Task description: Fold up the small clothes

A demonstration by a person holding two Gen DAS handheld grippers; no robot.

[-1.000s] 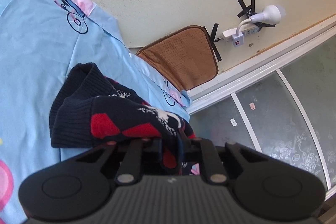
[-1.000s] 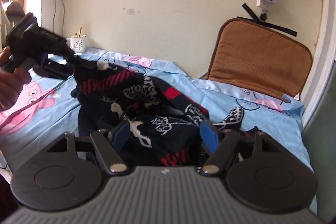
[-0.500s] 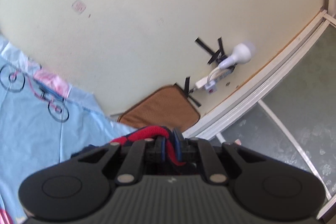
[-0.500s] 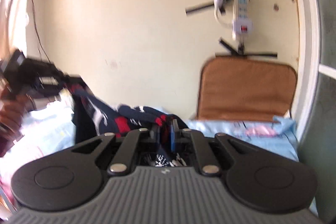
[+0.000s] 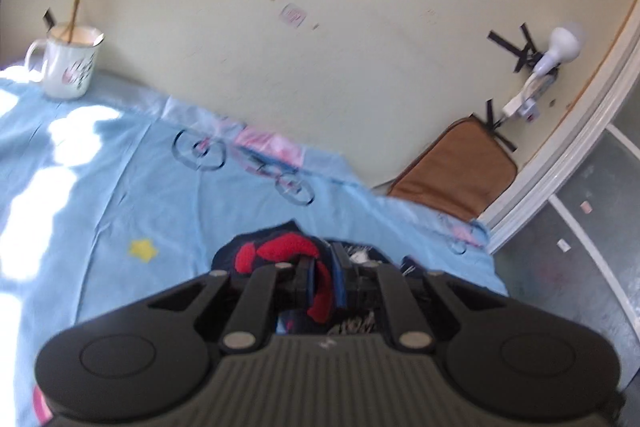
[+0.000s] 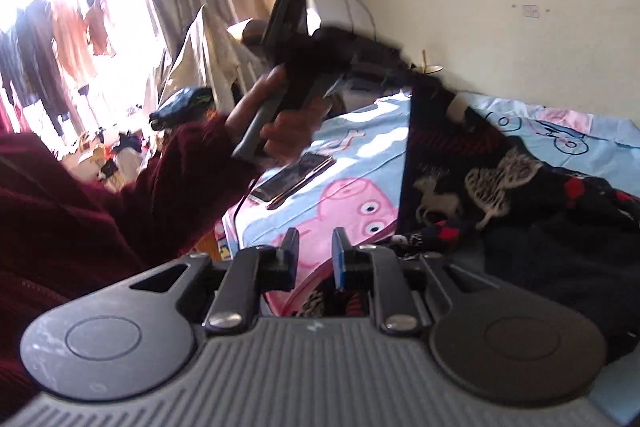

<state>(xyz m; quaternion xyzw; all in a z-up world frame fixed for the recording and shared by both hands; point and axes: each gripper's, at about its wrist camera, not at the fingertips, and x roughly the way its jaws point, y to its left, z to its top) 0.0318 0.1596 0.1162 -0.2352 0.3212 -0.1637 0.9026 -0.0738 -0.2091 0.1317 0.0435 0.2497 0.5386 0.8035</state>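
The sweater (image 6: 520, 187) is navy with red diamonds and white animal figures. The bedsheet (image 5: 120, 187) is pale blue with pink cartoon pigs. The cushion (image 5: 460, 179) is brown; the sleeve (image 6: 80, 207) maroon.

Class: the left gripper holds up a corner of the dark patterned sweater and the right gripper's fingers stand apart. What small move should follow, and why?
Probably re-grip with the right gripper. Its jaws have just been opening and nothing sits between them, while the left gripper is clamped on the sweater, which hangs from it, bunched on the bedsheet. A second held corner would let it be spread.
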